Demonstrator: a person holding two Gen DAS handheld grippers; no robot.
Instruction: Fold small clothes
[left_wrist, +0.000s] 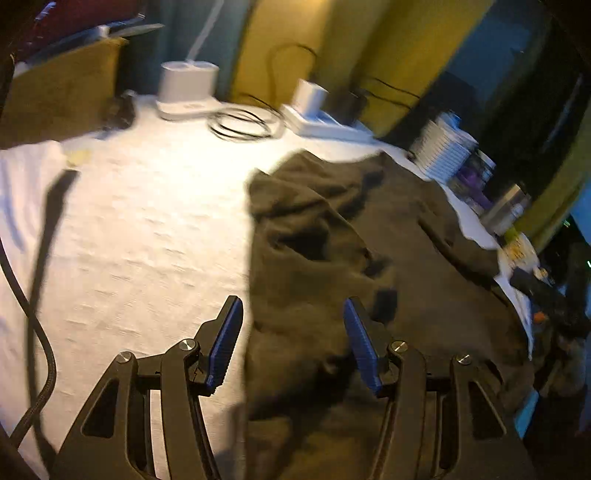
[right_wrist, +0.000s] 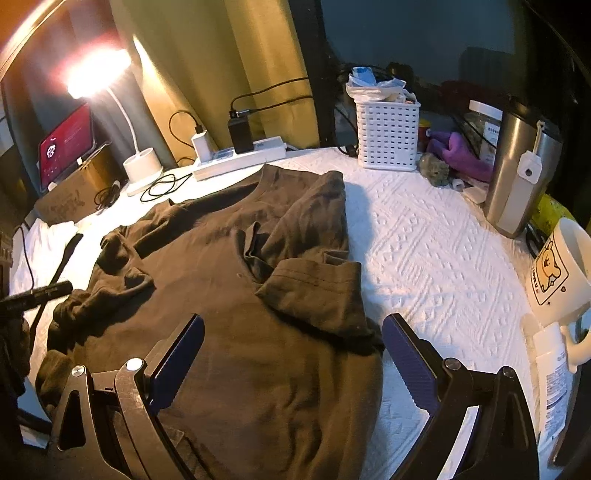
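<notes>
— While the brown T-shirt (right_wrist: 229, 258) lies spread on the white quilted cloth (right_wrist: 436, 236), where would you take hold of it?

— At the rumpled sleeve on its left side, I'd judge. The right sleeve is already turned in over the body; the left one is bunched near the edge. The left gripper (left_wrist: 291, 343) hangs over that edge with its blue pads apart and nothing pinched between them, fabric only lying beneath.

— And the right gripper (right_wrist: 291, 354)?

— Also wide open, empty, poised above the lower body of the shirt near the hem.

— So how should the fold go?

— Pinch a single layer at the sleeve's outer edge, lift just clear of the cloth, then carry it across to mirror the other side. Smooth it flat before letting go, or the bunching stays inside the fold.

— Anything to mind around it?

— The power strip (right_wrist: 240, 157) and coiled cable (right_wrist: 162, 186) sit just beyond the collar, the white basket (right_wrist: 388, 138) and steel flask (right_wrist: 517, 173) off to the right, with a mug (right_wrist: 557, 269) near the table's edge. Keep the swing low and short.
</notes>
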